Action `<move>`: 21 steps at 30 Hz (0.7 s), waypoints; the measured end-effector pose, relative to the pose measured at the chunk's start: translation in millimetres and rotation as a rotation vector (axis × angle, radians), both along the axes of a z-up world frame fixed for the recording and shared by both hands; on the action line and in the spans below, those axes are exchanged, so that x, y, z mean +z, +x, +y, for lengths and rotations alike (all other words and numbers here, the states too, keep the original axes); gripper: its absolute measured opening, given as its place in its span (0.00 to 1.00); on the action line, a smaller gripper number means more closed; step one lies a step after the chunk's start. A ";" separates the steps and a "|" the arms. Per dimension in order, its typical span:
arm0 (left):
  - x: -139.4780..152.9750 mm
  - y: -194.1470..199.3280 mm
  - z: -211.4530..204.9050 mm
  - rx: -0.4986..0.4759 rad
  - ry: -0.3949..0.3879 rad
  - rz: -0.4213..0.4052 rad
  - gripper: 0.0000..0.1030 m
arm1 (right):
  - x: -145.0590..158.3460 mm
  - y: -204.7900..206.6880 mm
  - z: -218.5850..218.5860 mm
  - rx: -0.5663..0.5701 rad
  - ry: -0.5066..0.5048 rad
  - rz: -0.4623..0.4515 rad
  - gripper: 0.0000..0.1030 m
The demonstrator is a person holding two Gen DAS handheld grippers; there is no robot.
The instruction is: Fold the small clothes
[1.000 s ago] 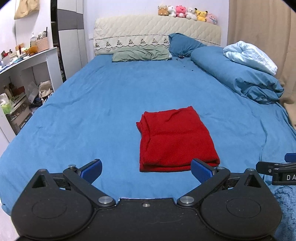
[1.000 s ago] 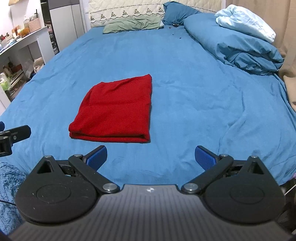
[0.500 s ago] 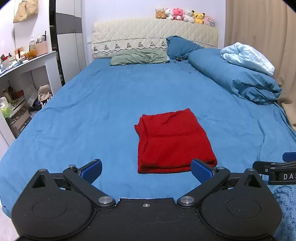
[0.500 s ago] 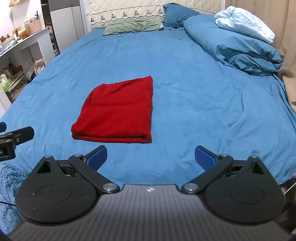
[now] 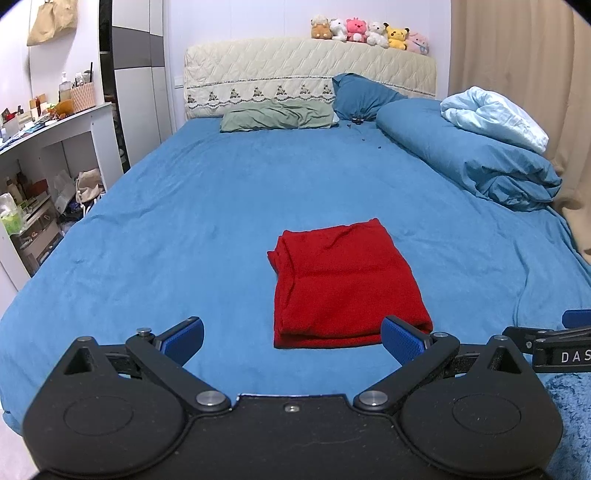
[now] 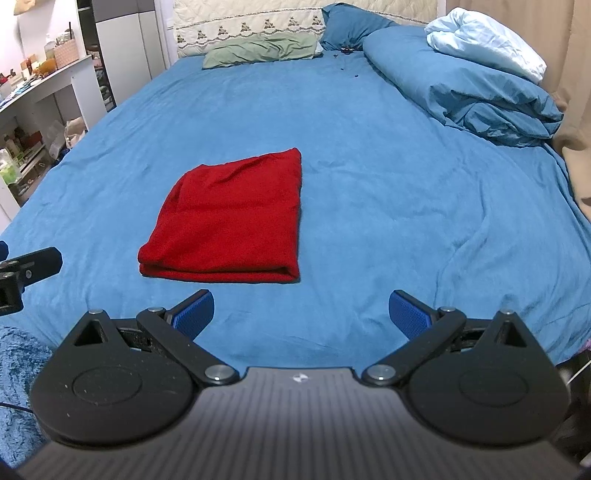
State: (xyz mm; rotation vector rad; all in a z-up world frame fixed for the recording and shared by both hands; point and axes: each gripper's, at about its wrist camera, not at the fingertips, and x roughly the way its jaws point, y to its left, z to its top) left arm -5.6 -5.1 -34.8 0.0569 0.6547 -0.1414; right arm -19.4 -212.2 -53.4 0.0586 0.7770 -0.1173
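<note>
A red garment [image 5: 343, 284] lies folded into a neat rectangle on the blue bedsheet [image 5: 207, 221], near the foot of the bed. It also shows in the right wrist view [image 6: 232, 221], left of centre. My left gripper [image 5: 291, 341] is open and empty, held back from the garment's near edge. My right gripper [image 6: 301, 314] is open and empty, to the right of the garment and back from it. Part of the right gripper [image 5: 554, 343] shows at the right edge of the left wrist view, and the left gripper [image 6: 22, 267] shows at the left edge of the right wrist view.
A rolled blue duvet [image 5: 469, 158] with a pale blanket [image 5: 491, 118] lies along the bed's right side. Pillows [image 5: 277, 118] and a headboard with plush toys [image 5: 369, 29] are at the far end. A cluttered white shelf unit [image 5: 44, 166] stands left. A fluffy blue fabric [image 6: 14, 373] lies at the foot.
Both grippers have drawn back a little from the garment and tilted up slightly. The garment has not moved. Both grippers stay open.
</note>
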 end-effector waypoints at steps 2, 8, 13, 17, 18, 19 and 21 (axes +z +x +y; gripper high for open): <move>0.3 0.1 1.4 0.001 -0.002 -0.001 1.00 | -0.7 -0.3 1.5 -0.003 -0.001 0.000 1.00; 0.8 -0.1 1.8 0.001 -0.003 -0.001 1.00 | -2.0 0.0 2.6 -0.003 0.002 0.002 1.00; 1.8 0.1 2.1 -0.004 -0.007 -0.006 1.00 | -2.8 0.3 2.5 -0.002 0.005 0.001 1.00; 2.3 -0.6 3.6 -0.001 -0.001 -0.011 1.00 | -2.7 0.7 1.4 -0.001 0.005 0.002 1.00; 2.0 -0.5 3.9 0.000 0.001 -0.011 1.00 | -2.9 0.9 1.3 -0.001 0.005 0.003 1.00; 2.0 -0.3 4.1 0.001 0.001 -0.010 1.00 | -2.8 0.8 1.2 -0.001 0.005 0.003 1.00; 2.5 -0.9 4.9 0.003 -0.001 -0.015 1.00 | -2.7 0.8 1.0 0.001 0.005 0.001 1.00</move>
